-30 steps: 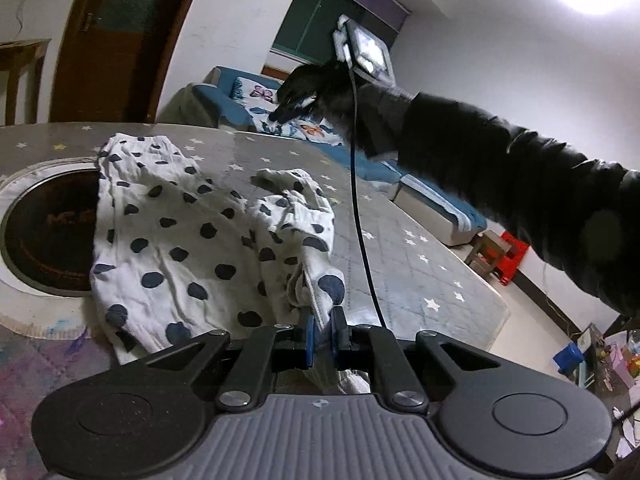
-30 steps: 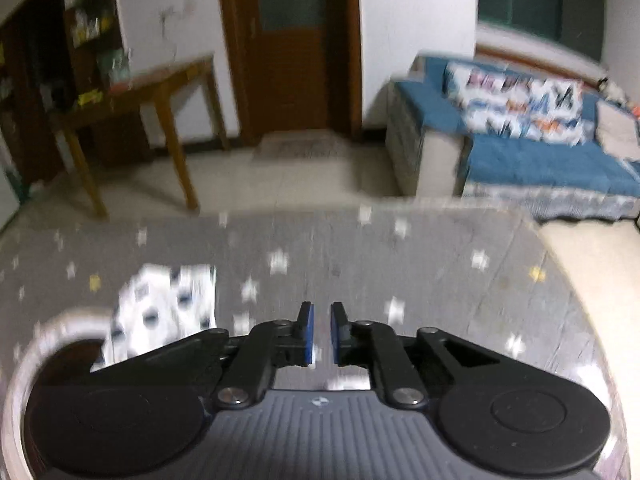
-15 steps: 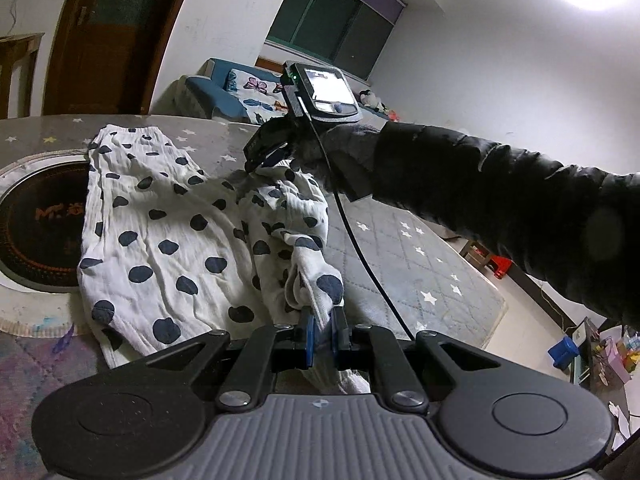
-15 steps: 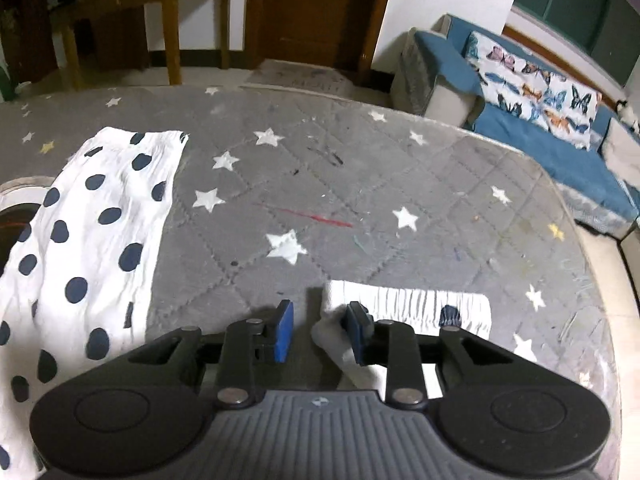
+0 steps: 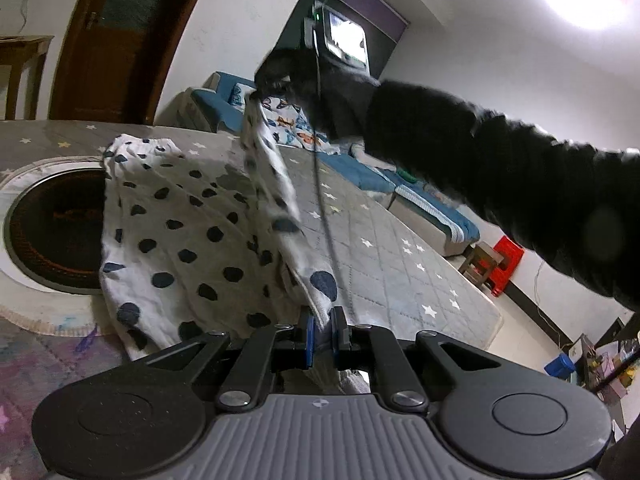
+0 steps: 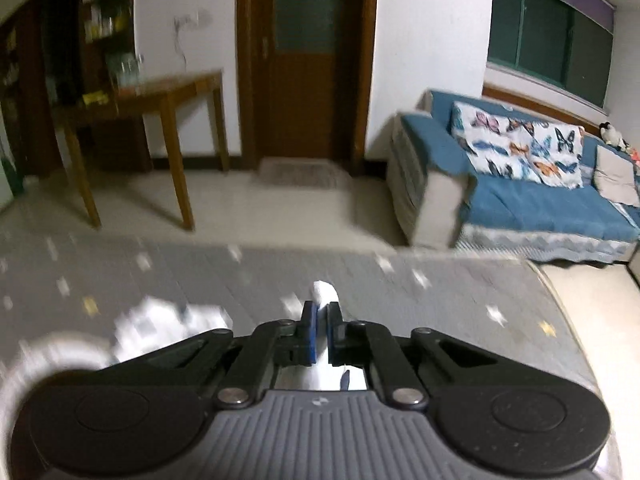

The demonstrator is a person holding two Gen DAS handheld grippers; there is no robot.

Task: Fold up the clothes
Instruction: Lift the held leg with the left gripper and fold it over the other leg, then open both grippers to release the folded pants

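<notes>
A white garment with dark blue dots (image 5: 180, 224) lies on the grey star-patterned table (image 5: 392, 240). My left gripper (image 5: 323, 322) is shut on its near edge. My right gripper (image 5: 260, 94), seen far off in the left wrist view, holds another part of the garment lifted above the table, so a strip of cloth stretches taut between the two. In the right wrist view my right gripper (image 6: 322, 320) is shut on a white tip of the cloth (image 6: 326, 292); that view is blurred.
A round dark inset (image 5: 56, 228) with a white ring sits in the table at the left, partly under the garment. A blue sofa (image 6: 540, 200), a wooden side table (image 6: 160, 96) and a door (image 6: 304, 60) stand beyond the table's far edge.
My right gripper has shut on the garment's far part and lifted it off the table. My left gripper has kept its hold on the near edge.
</notes>
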